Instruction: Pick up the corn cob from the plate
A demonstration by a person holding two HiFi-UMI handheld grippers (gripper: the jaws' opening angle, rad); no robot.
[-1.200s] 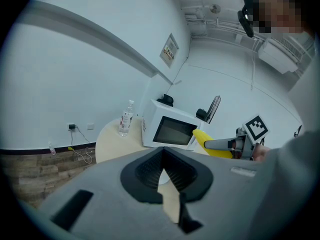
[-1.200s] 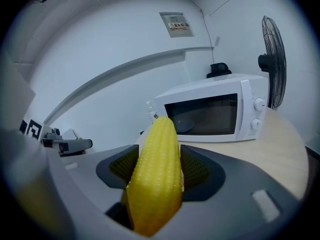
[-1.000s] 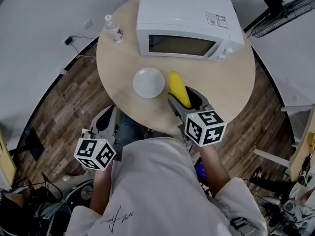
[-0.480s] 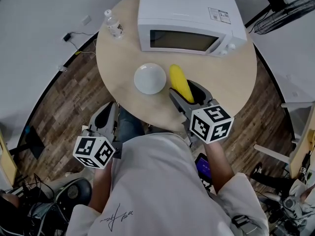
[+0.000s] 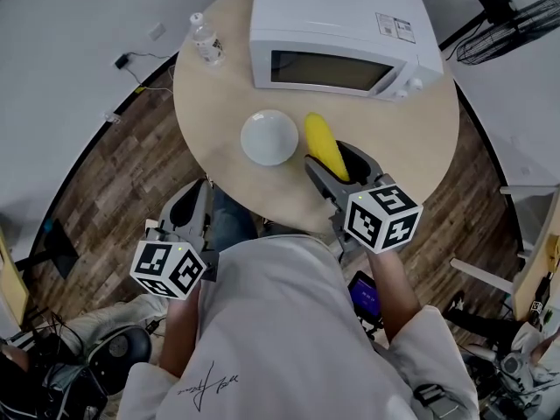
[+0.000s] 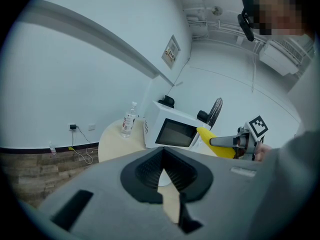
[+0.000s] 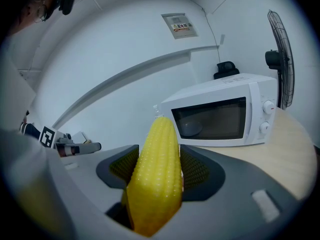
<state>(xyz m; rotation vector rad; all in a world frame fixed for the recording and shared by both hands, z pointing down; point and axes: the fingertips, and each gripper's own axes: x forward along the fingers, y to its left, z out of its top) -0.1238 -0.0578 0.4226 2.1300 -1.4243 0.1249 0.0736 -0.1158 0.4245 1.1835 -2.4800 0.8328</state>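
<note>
A yellow corn cob point(image 5: 324, 146) is held lengthwise between the jaws of my right gripper point(image 5: 337, 166), which is shut on it above the round table, just right of the white plate point(image 5: 269, 137). Seen from the right gripper, the corn cob point(image 7: 156, 173) fills the gap between the ribbed pads and points toward the microwave point(image 7: 225, 115). The plate holds nothing. My left gripper point(image 5: 192, 211) hangs off the table's near edge, over the person's lap, jaws closed with nothing between them. From the left gripper, the corn cob point(image 6: 216, 141) shows at the right.
A white microwave point(image 5: 343, 35) with its door closed stands at the back of the round wooden table point(image 5: 411, 156). A water bottle point(image 5: 207, 42) stands at the table's back left. A black fan point(image 5: 512, 20) is on the floor to the right.
The right gripper with the corn cob has drifted slightly right and toward me. The left gripper has stayed put.
</note>
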